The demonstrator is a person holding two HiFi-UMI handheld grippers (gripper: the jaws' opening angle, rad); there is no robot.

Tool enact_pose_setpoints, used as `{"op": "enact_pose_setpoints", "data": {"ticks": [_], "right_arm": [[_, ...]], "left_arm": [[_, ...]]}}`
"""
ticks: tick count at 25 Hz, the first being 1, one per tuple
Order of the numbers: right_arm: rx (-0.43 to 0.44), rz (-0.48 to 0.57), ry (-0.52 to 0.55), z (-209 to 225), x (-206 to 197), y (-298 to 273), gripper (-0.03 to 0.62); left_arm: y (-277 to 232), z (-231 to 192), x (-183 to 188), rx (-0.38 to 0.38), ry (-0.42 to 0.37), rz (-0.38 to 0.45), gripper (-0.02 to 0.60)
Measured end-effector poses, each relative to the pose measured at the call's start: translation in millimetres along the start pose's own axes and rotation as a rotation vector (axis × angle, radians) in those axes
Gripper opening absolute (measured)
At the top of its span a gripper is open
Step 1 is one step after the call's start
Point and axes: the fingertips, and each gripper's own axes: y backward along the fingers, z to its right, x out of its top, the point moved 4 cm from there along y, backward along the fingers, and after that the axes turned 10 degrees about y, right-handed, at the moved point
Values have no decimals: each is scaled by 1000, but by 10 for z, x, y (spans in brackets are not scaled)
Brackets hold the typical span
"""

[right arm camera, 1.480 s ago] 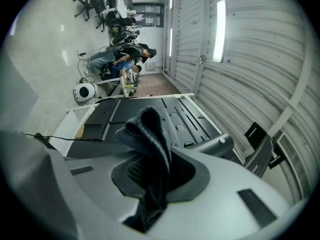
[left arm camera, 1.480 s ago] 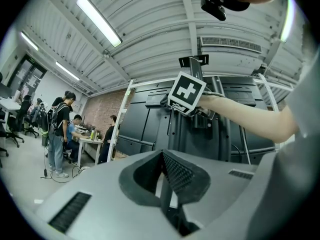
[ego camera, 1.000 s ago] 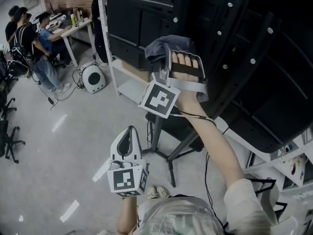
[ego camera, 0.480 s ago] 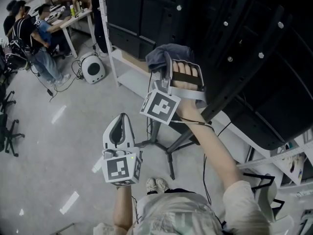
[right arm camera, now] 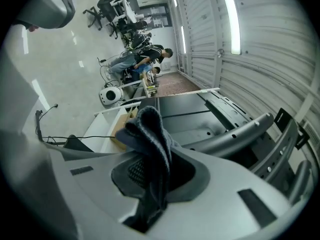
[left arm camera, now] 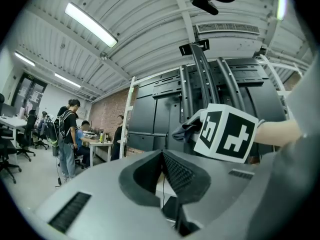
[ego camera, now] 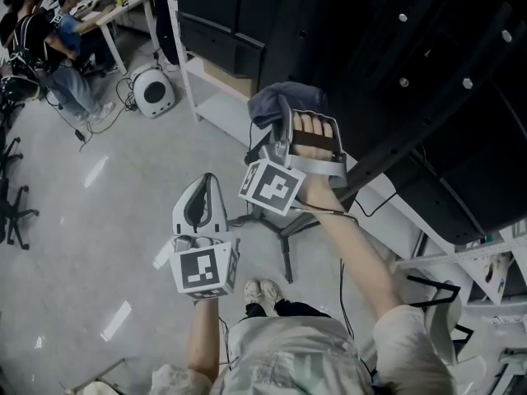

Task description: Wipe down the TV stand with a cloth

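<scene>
A crumpled grey-blue cloth (ego camera: 278,103) hangs from my right gripper (ego camera: 282,120), which is shut on it and held up beside the TV stand (ego camera: 395,64), a black frame with curved bolted arms. In the right gripper view the cloth (right arm camera: 150,134) drapes out of the right gripper (right arm camera: 152,179), with the stand's arms (right arm camera: 235,134) just beyond; I cannot tell whether the cloth touches them. My left gripper (ego camera: 204,183) hangs lower, over the floor, shut and holding nothing. The left gripper view shows the left gripper (left arm camera: 162,156) with its jaws together, facing the stand's uprights (left arm camera: 200,74).
The stand's legs (ego camera: 284,229) spread on the grey floor below my grippers, with cables trailing. A white shelf unit (ego camera: 206,97) stands along the wall, a round white appliance (ego camera: 152,91) beside it. People (ego camera: 49,31) sit at a desk far left. Office chairs (ego camera: 8,212) line the left edge.
The right gripper with the cloth sits a little lower in the view than a second ago. The left gripper has shifted slightly left. Both grips are unchanged.
</scene>
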Motion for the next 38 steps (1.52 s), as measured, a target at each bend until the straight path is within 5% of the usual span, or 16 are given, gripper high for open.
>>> {"op": "enact_pose_setpoints", "data": {"ticks": [18,29,38], "right_arm": [[185,4,29,-1148,49,43,57],[318,19,23,-1808,-84,-32,57],[440,49,-23,-2597,126,29,57]], "left_arm": [[-284,-191,-420,-15,1,-62,15],[-436,-154,-754,19,-15,-150,15],[-312,-532,-1178,71,-11,-206,15]]}}
